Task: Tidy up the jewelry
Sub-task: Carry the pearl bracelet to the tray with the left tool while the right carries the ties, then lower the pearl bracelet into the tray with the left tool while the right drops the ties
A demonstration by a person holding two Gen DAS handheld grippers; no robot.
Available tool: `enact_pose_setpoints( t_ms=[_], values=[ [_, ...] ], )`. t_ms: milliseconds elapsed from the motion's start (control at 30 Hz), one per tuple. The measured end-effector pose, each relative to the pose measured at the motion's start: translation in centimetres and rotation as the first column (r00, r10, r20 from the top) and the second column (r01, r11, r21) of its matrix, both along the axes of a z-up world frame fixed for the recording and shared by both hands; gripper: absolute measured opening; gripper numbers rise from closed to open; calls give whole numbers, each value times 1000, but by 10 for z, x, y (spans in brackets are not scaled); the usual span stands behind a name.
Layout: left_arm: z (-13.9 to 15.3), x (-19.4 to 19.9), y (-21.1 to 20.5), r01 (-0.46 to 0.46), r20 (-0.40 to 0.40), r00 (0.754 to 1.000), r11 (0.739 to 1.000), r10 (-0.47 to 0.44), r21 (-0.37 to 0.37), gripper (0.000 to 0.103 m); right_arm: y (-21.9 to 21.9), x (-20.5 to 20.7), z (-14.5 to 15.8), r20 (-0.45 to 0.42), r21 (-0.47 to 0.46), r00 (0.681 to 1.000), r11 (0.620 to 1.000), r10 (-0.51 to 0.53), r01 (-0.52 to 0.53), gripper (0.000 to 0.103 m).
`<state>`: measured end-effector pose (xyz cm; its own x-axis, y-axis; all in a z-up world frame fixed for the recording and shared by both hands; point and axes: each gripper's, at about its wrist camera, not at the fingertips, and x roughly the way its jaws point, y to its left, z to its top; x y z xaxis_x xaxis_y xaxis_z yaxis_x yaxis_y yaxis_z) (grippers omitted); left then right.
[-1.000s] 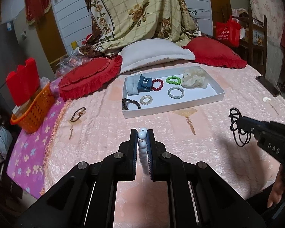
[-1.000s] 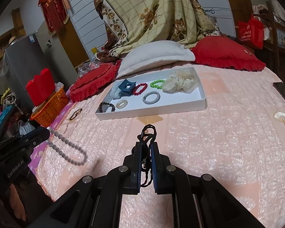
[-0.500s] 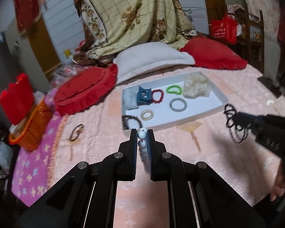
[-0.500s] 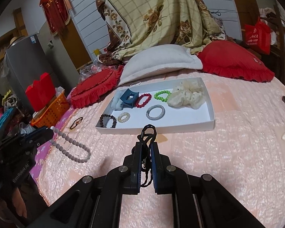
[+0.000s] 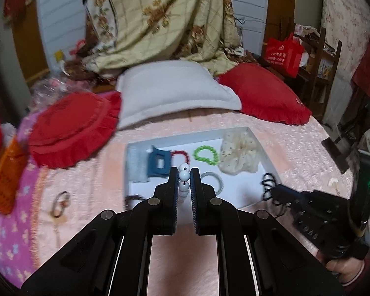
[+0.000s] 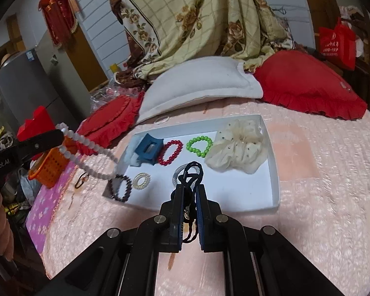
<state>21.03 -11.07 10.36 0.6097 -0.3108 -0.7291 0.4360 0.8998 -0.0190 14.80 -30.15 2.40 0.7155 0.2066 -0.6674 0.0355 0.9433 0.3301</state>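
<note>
Hanging from the left gripper (image 5: 184, 172), clamped on it, the white bead necklace (image 6: 86, 153) nears the white tray (image 6: 271, 172). The right gripper (image 6: 190, 192) pinches a black cord (image 6: 191, 172) above the tray's free floor, probably to drop both inside.

We pinch white beads (image 5: 184, 174) in our left gripper (image 5: 184, 172) above the tray's (image 5: 236, 192) near edge.
</note>
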Motion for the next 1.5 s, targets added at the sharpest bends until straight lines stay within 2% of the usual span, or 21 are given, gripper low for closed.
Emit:
enact_pose_setpoints(
  t_ms=[233, 567, 700, 833, 933, 1000, 1033, 1233, 1367, 1433, 1500],
  values=[
    [-53, 43, -28, 8, -133, 991, 1000, -9, -10, 8, -20, 39, -39, -98, 73, 995, 997, -21, 28, 9],
    [-124, 73, -23, -45, -258, 965, 998, 53, 39, 8, -31, 69, -71, -152, 54, 987, 997, -52, 60, 9],
    [-138, 73, -17, -61, -282, 957, 998, 66, 29, 9, -31, 74, -80, -165, 49, 985, 997, -49, 58, 9],
    [-139, 69, -13, -70, -305, 950, 997, 63, -12, 10, -29, 77, -83, -167, 14, 984, 998, -61, 64, 9],
    [-132, 58, -12, -57, -292, 955, 998, 45, -32, 26, -28, 78, -84, -170, -1, 983, 997, -71, 72, 9],
    [-124, 46, -11, -49, -251, 967, 998, 37, -39, 45, -28, 78, -83, -177, -3, 981, 997, -74, 75, 9],
    [-120, 43, -10, -47, -236, 971, 998, 35, -43, 47, -28, 78, -83, -180, -2, 981, 997, -76, 77, 9],
    [-101, 15, -2, -36, -161, 987, 999, 31, -32, 48, -27, 73, -80, -191, -11, 977, 996, -91, 90, 9],
    [-92, -6, 15, -63, -89, 994, 998, 62, -8, 48, -23, 69, -74, -177, -28, 980, 996, -93, 89, 17],
    [-90, -19, 28, -83, -69, 994, 996, 82, -15, 48, -22, 67, -71, -172, -32, 981, 996, -93, 89, 22],
    [-91, -29, 40, -110, -61, 992, 994, 108, -29, 48, -21, 65, -68, -167, -49, 981, 995, -98, 91, 23]
  ],
)
